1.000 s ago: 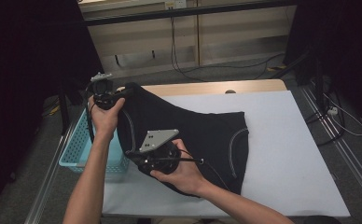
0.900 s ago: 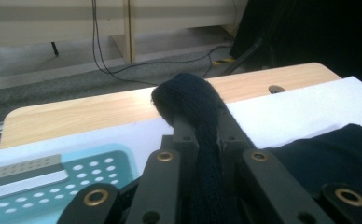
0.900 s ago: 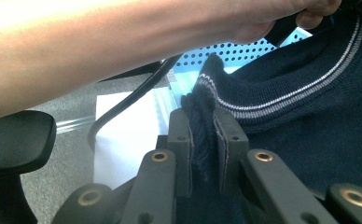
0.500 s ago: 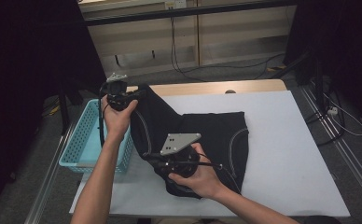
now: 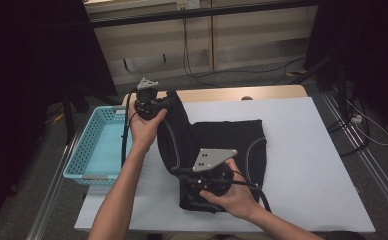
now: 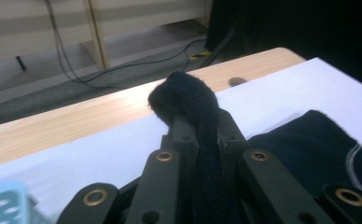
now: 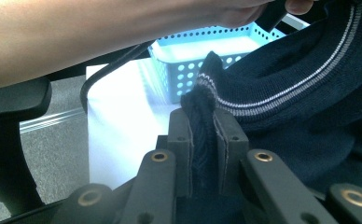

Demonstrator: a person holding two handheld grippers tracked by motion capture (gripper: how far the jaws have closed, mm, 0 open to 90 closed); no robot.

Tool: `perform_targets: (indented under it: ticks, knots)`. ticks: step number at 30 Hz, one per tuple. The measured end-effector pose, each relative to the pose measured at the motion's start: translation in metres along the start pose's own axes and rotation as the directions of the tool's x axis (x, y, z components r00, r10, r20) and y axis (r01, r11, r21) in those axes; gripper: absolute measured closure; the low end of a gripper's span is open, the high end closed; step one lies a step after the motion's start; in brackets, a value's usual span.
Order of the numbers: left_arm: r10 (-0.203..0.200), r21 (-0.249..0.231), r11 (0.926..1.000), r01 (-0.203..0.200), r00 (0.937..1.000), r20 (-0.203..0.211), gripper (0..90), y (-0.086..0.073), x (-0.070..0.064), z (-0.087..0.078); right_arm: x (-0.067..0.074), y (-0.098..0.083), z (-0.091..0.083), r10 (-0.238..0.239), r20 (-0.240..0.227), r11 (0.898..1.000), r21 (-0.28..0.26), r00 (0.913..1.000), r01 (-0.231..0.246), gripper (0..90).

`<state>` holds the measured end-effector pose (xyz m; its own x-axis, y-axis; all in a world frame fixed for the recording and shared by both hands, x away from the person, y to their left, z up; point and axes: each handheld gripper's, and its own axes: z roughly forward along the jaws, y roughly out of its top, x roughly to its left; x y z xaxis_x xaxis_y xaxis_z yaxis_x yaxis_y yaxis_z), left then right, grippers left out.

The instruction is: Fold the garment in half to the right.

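High view: my left gripper (image 5: 169, 101) is held up at the far left corner of the white worktop (image 5: 302, 150), forearm stretched forward, hand wrapped round its body. Its jaws are clamped on a bunched edge of the black garment (image 5: 227, 145), cloth rising to it. My right gripper (image 5: 182, 176) sits low at the near edge, hand cupping it from behind, grey plate on top, jaws pointing left. In the right gripper view its jaws pinch a striped hem (image 7: 207, 100) tight. The garment lies partly folded between and right of both grippers. Left of the left gripper, the light blue basket (image 5: 84, 150) stands at the worktop's edge; I see nothing inside it.
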<state>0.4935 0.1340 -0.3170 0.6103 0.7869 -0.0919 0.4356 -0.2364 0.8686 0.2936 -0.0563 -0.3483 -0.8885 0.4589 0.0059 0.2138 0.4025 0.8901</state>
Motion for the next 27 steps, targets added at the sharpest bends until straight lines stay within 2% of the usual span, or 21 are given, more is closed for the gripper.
perform_targets:
  ticks: [4, 5, 11, 21, 27]
  knots:
    - [-0.002, 0.012, 0.9999, 0.002, 0.9999, 0.01, 82.0, -0.001, -0.006, 0.008, -0.003, -0.008, -0.006, 0.009, 0.012, 1.0, 0.008, 0.9999, -0.009, 79.1]
    - [-0.006, 0.017, 0.9998, 0.006, 0.9997, 0.023, 82.0, -0.004, -0.01, 0.014, -0.005, -0.012, -0.008, 0.009, 0.017, 1.0, 0.014, 0.9998, -0.009, 79.1]
    - [-0.027, 0.023, 0.9994, 0.026, 0.998, 0.057, 81.8, -0.008, -0.02, 0.03, -0.011, -0.029, -0.019, 0.032, 0.045, 0.999, 0.038, 0.9985, -0.033, 79.0]
    - [-0.009, 0.053, 0.9986, 0.004, 0.9955, 0.094, 81.6, -0.012, -0.043, 0.055, -0.017, -0.054, -0.03, 0.061, 0.068, 0.995, 0.069, 0.9958, -0.066, 78.9]
    - [-0.001, 0.085, 0.9963, -0.008, 0.9946, 0.104, 81.4, -0.022, -0.047, 0.066, -0.016, -0.07, -0.033, 0.072, 0.075, 0.993, 0.087, 0.9946, -0.078, 78.9]
